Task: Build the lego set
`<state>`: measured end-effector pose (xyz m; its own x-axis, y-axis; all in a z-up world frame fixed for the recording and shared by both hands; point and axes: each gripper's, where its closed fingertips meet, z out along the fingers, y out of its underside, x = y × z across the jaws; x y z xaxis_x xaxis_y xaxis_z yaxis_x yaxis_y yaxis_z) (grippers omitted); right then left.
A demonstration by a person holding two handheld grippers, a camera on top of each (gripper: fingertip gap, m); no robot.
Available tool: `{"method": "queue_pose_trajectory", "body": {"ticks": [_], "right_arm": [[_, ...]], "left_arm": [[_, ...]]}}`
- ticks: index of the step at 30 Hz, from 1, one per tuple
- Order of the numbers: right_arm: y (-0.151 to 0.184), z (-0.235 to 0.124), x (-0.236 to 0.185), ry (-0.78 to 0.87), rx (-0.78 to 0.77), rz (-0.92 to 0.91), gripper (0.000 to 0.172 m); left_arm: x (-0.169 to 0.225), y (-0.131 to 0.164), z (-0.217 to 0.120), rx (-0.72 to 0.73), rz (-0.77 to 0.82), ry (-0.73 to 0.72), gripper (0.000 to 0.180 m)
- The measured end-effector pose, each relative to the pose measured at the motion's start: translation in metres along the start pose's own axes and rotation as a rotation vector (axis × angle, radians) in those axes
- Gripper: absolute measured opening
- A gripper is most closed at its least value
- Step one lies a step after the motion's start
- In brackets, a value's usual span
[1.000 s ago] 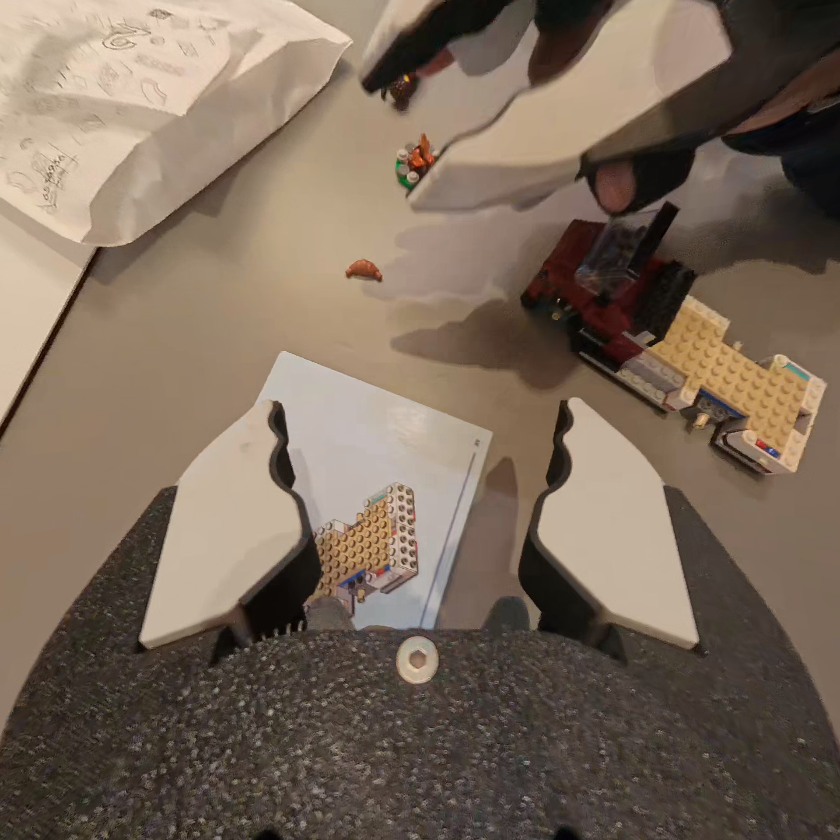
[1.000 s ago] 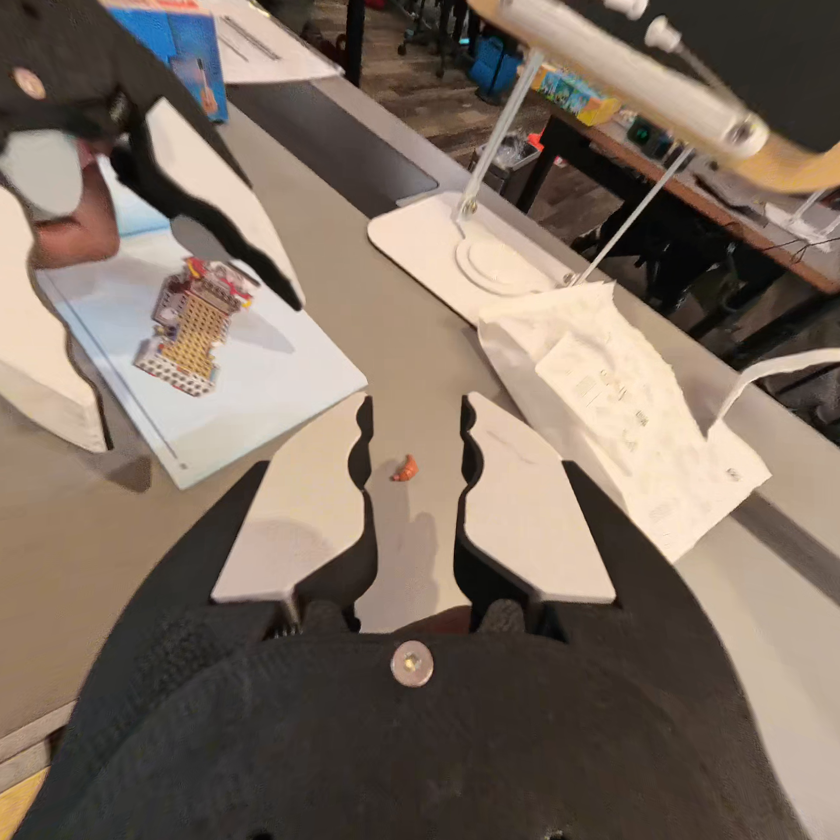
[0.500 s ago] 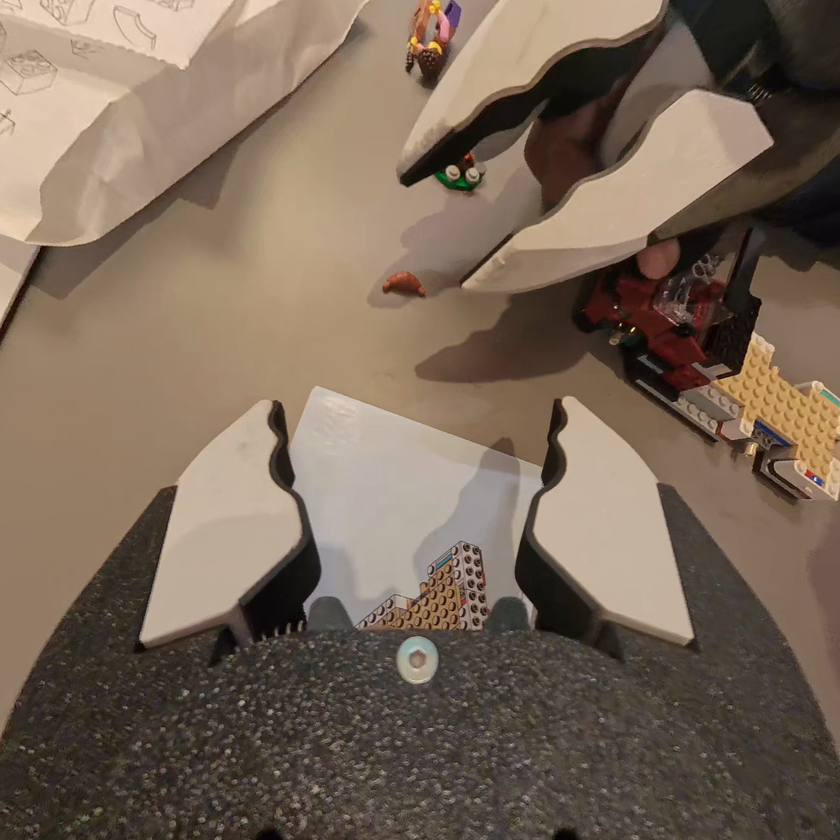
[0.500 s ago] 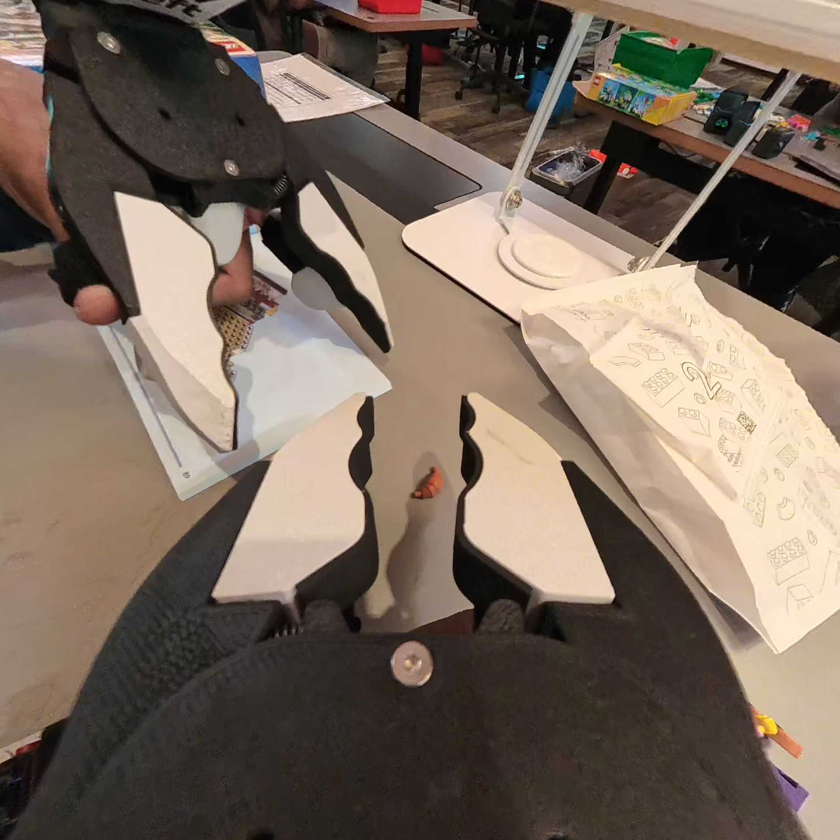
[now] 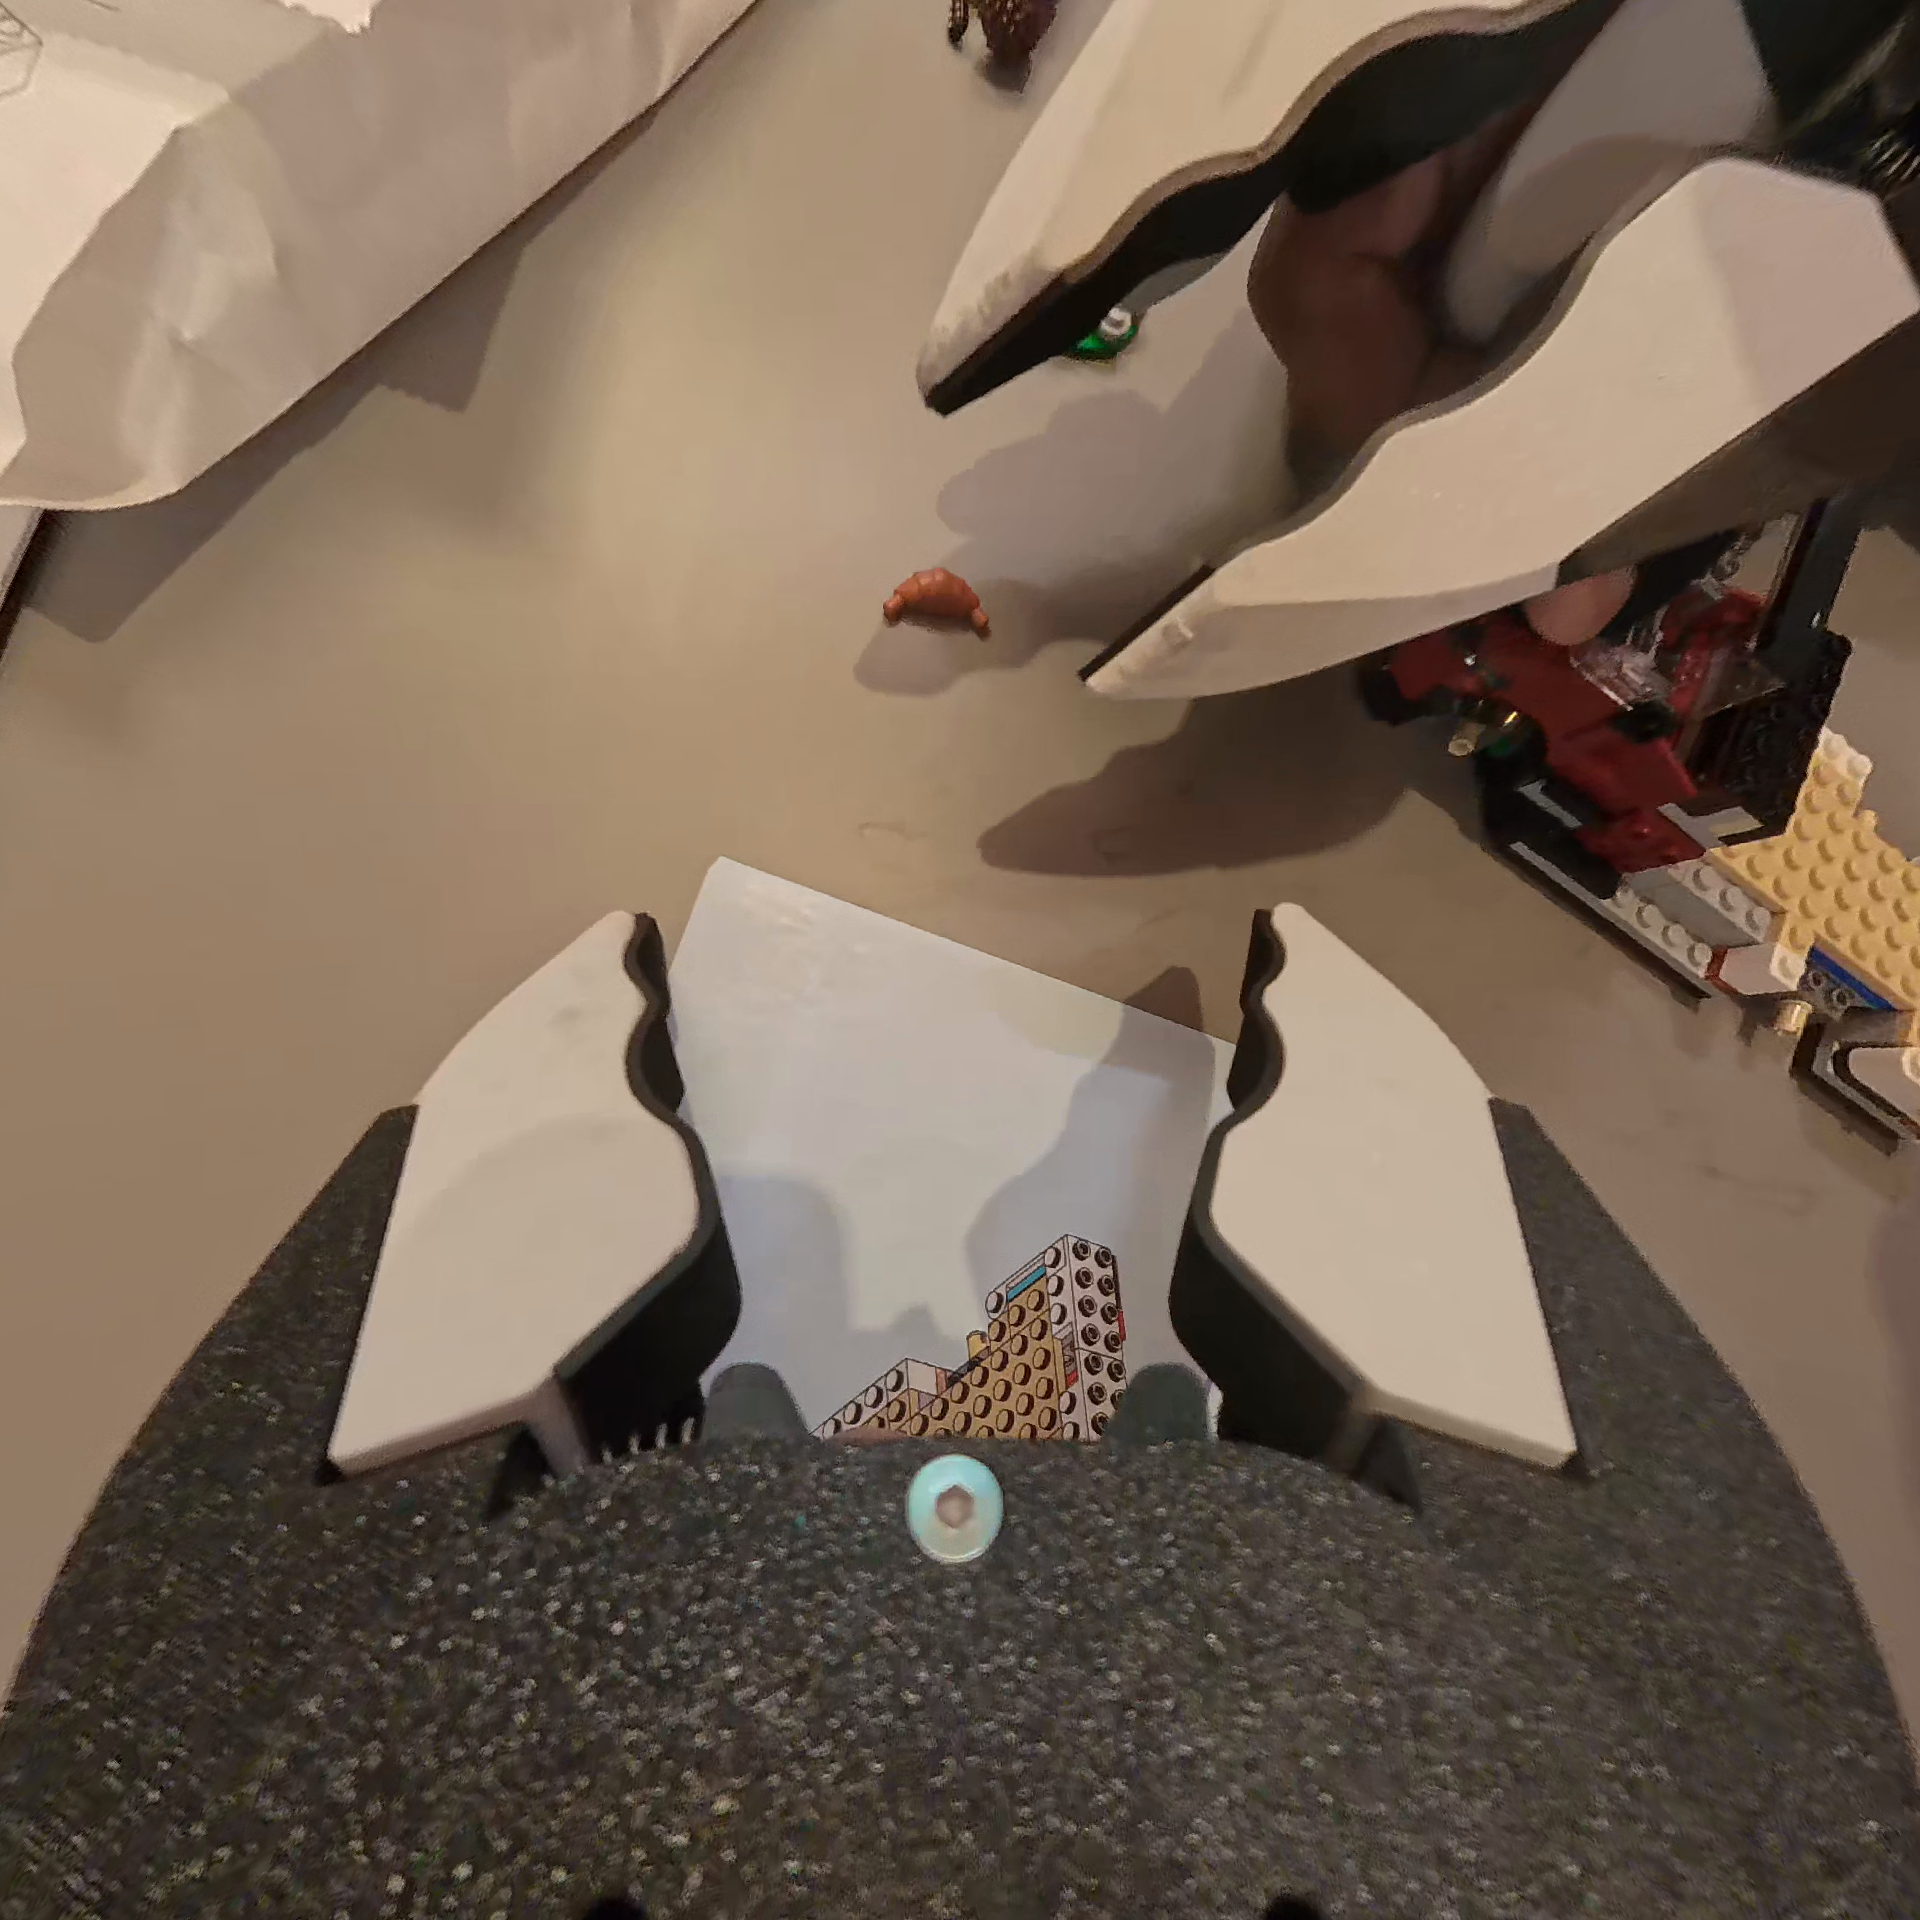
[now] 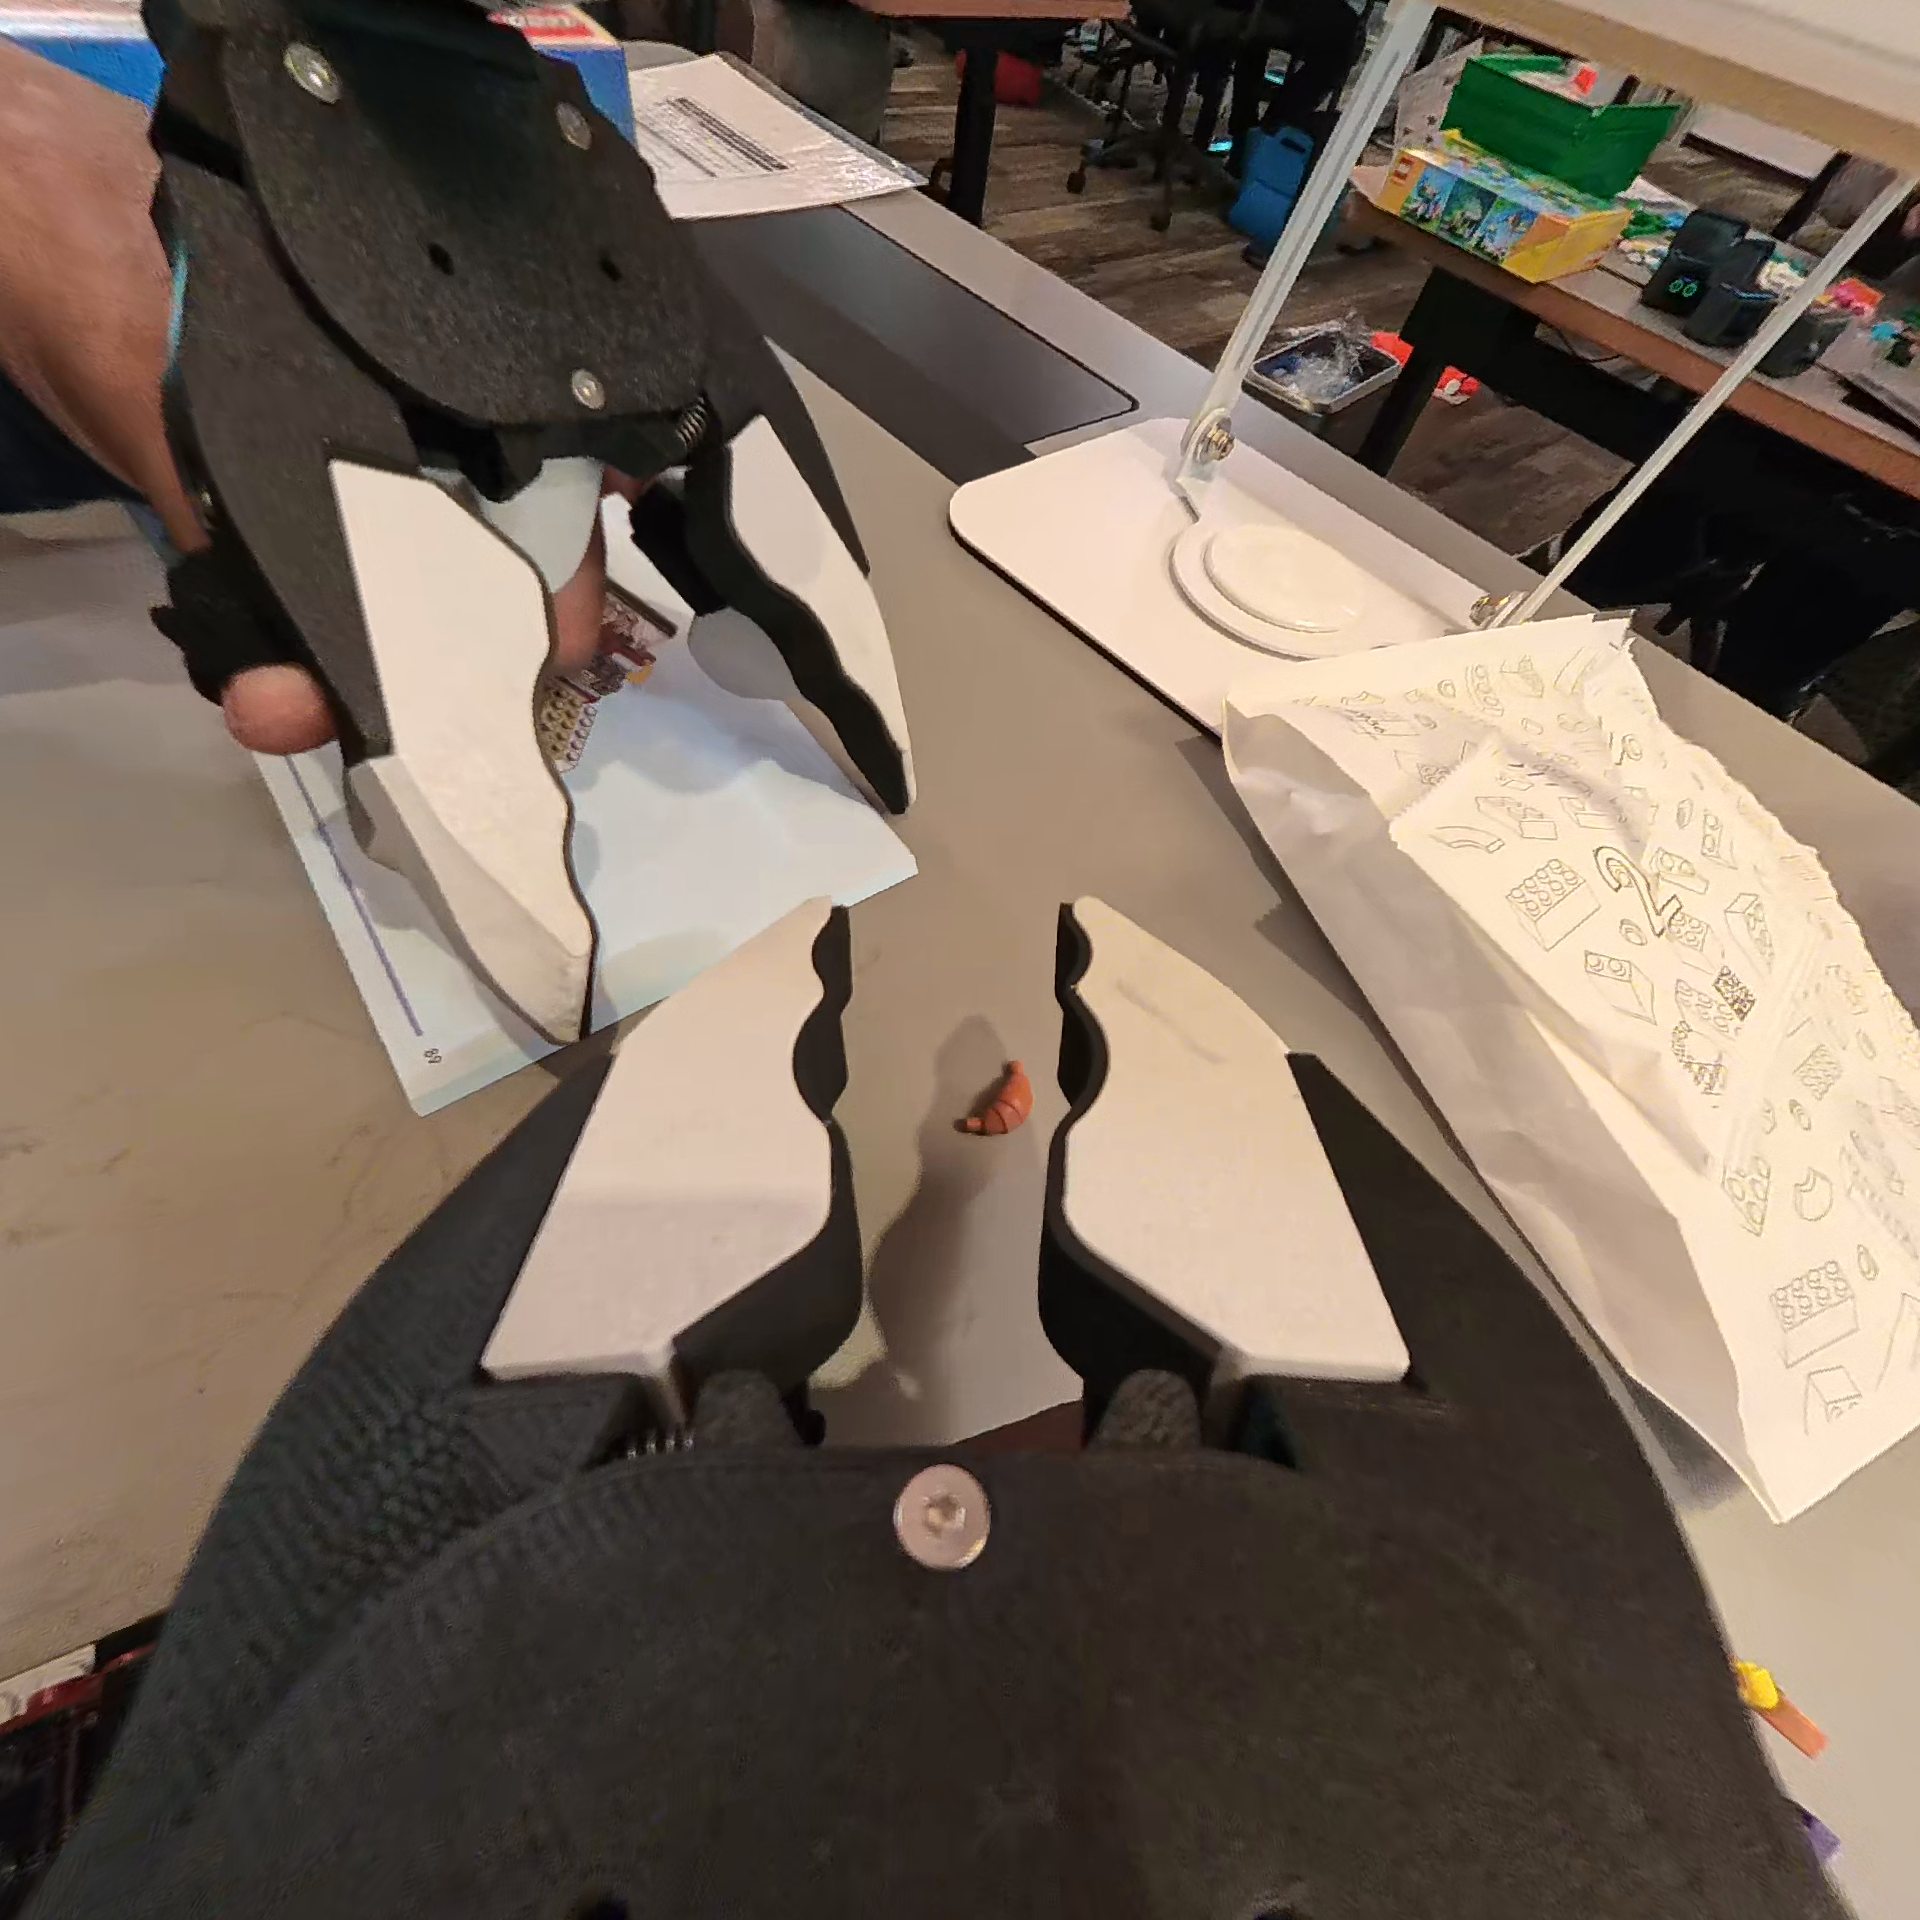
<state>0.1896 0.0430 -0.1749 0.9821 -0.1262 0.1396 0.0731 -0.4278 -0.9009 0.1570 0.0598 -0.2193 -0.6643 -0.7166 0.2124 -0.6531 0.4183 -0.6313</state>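
A small brown croissant piece [image 6: 1000,1101] lies on the grey table [image 6: 1039,779]. In the right wrist view it sits between the fingers of my right gripper [image 6: 954,914], which is part open; neither pad touches it. In the left wrist view the croissant [image 5: 935,597] lies just left of my right gripper [image 5: 1013,535], which hovers over it. My left gripper [image 5: 948,923] is wide open and empty above a white instruction booklet [image 5: 883,1091]. It also shows in the right wrist view [image 6: 727,909], over the booklet [image 6: 707,831].
A partly built brick model [image 5: 1662,790], dark red and tan, stands at the right. A white paper bag [image 6: 1558,987] lies right of the croissant. A white lamp base [image 6: 1247,561] stands behind it. Small figure pieces [image 5: 997,31] and a green piece [image 5: 1101,338] lie farther off. The left gripper's tips are roughly 6 centimeters from the right gripper's. The small brown croissant piece [image 6: 1000,1101] is about 5 centimeters from my right fingertips. Look for it in the left wrist view [image 5: 938,600] too. About 5 centimeters separates my right fingertips from the croissant [image 5: 935,597]. Seen from the right wrist view [image 6: 1003,1100] as well.
My right gripper has come down and closer around the croissant, its fingers still apart. My left gripper has moved forward along the booklet and stayed open.
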Motion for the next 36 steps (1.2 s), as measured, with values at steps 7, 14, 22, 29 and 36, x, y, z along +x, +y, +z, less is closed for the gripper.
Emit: {"method": "queue_pose_trajectory", "body": {"ticks": [7,14,22,29,36], "right_arm": [[0.001,0.001,-0.001,-0.004,-0.009,-0.008,0.038],[0.002,0.003,-0.003,-0.008,-0.021,-0.018,0.038],[0.002,0.003,-0.003,-0.015,-0.024,-0.015,0.038],[0.002,0.003,-0.003,-0.017,-0.025,-0.016,0.038],[0.003,0.004,-0.004,-0.023,-0.029,-0.019,0.038]], "left_arm": [[0.0,0.001,0.001,-0.004,-0.005,-0.011,0.105],[-0.001,0.002,0.003,-0.008,-0.01,-0.023,0.104],[0.0,0.003,0.0,-0.004,-0.006,-0.032,0.1],[0.002,0.002,-0.006,0.006,0.007,-0.036,0.096],[0.0,0.001,-0.012,0.014,0.016,-0.044,0.091]]}}
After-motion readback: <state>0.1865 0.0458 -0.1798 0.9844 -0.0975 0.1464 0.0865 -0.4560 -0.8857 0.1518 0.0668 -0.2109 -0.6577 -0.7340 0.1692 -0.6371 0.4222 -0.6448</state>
